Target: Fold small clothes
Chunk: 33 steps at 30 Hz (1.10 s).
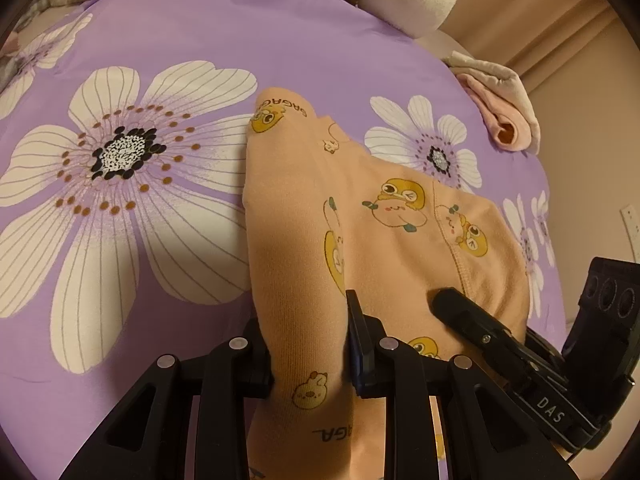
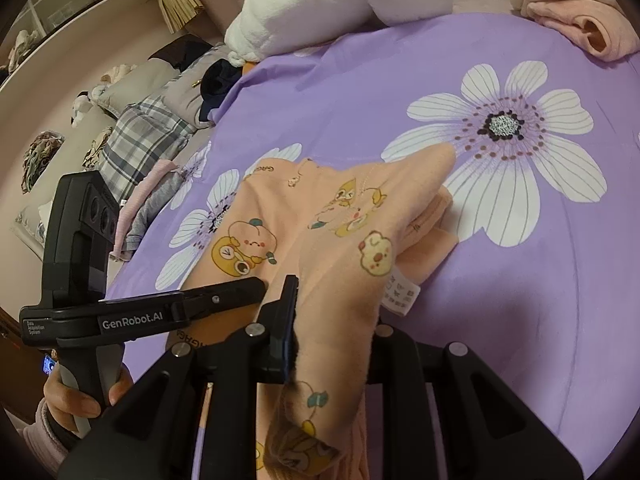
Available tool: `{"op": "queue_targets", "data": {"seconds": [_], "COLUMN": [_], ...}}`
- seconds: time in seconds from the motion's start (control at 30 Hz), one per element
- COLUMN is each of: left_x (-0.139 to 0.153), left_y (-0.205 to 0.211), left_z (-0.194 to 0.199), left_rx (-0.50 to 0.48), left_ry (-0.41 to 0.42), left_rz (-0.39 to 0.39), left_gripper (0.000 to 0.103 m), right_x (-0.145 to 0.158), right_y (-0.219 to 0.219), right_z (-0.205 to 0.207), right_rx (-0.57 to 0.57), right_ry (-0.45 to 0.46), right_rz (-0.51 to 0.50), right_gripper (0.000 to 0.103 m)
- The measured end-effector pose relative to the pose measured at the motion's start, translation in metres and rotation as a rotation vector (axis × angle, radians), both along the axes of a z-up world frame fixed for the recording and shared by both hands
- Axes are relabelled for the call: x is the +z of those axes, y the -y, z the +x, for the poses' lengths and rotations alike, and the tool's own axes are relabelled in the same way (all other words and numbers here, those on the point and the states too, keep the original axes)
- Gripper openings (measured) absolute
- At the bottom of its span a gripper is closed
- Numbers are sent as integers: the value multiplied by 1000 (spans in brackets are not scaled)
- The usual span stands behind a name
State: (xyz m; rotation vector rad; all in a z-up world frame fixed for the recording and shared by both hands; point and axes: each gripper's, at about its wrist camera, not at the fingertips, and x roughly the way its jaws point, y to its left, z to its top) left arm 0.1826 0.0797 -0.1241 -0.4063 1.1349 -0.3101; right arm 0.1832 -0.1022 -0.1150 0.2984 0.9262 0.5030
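Observation:
A peach garment (image 1: 392, 216) printed with cartoon animals lies partly spread on the purple flowered bedsheet (image 1: 168, 32). In the left wrist view my left gripper (image 1: 304, 320) is shut on a raised fold of it, and the cloth runs up between the fingers. The tip of my right gripper (image 1: 452, 304) rests on the garment just to its right. In the right wrist view my right gripper (image 2: 336, 308) is shut on another bunched edge of the garment (image 2: 344, 216), near a white care label (image 2: 400, 292); its right finger is hidden under cloth. The left gripper (image 2: 248, 286) reaches in from the left, held by a hand (image 2: 76, 396).
A rolled pink cloth (image 2: 580, 28) and a white plush blanket (image 2: 328, 0) sit at the far side of the bed. Plaid and grey pillows (image 2: 140, 148) and small pink and grey clothes (image 2: 148, 208) lie along the left edge. Open purple sheet (image 2: 520, 300) stretches to the right.

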Motion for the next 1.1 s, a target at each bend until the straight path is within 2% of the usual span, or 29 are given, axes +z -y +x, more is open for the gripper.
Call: {"op": "queue_targets", "data": {"seconds": [0.53,1.1], "left_x": [0,4], "left_y": [2,5], "left_z": [-2,-4], "left_rx": [-4,-5], "left_ry": [1,7], "left_rz": [29,67], "left_gripper": [24,25], "right_x": [-11,-13], "right_y": [7,10], "right_z": [2,2], "right_rx": [-27,-40], "right_ry": [-59,-76], "right_rz": [-10,-7], "right_gripper": [22,25]}}
